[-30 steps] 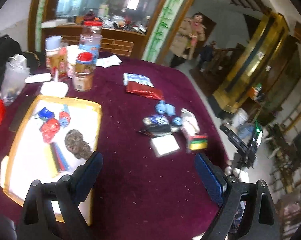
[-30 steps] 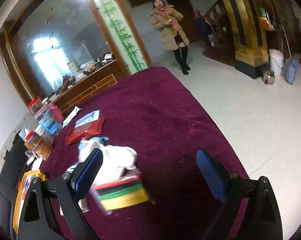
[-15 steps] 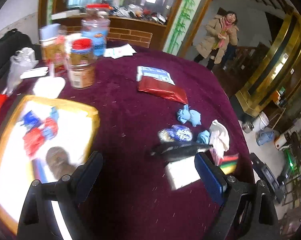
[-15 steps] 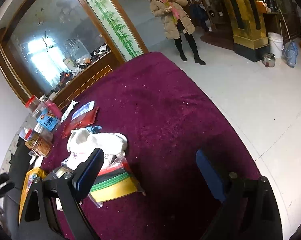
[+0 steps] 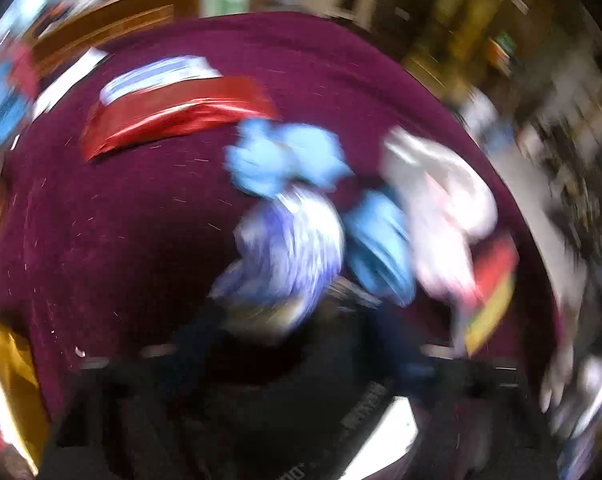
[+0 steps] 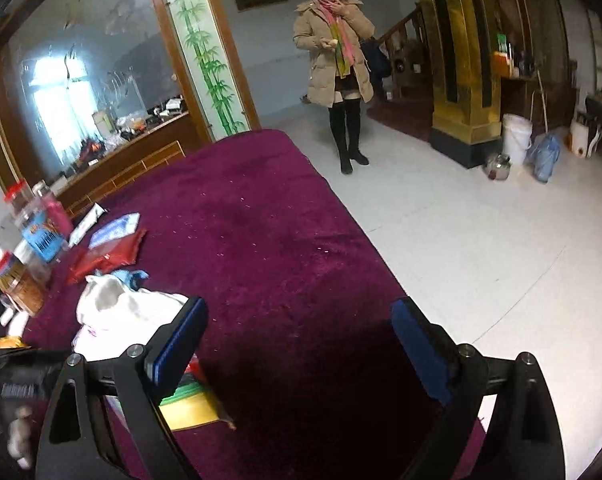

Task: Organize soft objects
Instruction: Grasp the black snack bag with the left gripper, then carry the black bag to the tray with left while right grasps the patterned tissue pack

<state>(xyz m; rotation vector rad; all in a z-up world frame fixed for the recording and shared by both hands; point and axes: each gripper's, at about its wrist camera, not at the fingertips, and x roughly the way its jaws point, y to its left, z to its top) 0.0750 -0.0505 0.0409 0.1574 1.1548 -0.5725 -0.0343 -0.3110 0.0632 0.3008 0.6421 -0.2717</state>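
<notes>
Ahead of my left gripper (image 5: 301, 344) the view is badly smeared. Its jaws are closing; I make out a blue-white wrapped bundle (image 5: 289, 248) just in front of them, but can't tell if the pads touch it. Light blue cloth pieces (image 5: 285, 156) lie past it, a white cloth (image 5: 441, 200) to the right, a red packet (image 5: 173, 116) further off to the left, all on the maroon counter (image 5: 101, 232). Right gripper (image 6: 299, 344) hangs with jaws wide apart, nothing between them, only counter. White cloth sits just left of its left jaw, with a striped red-green-yellow pack (image 6: 189, 404) below it.
</notes>
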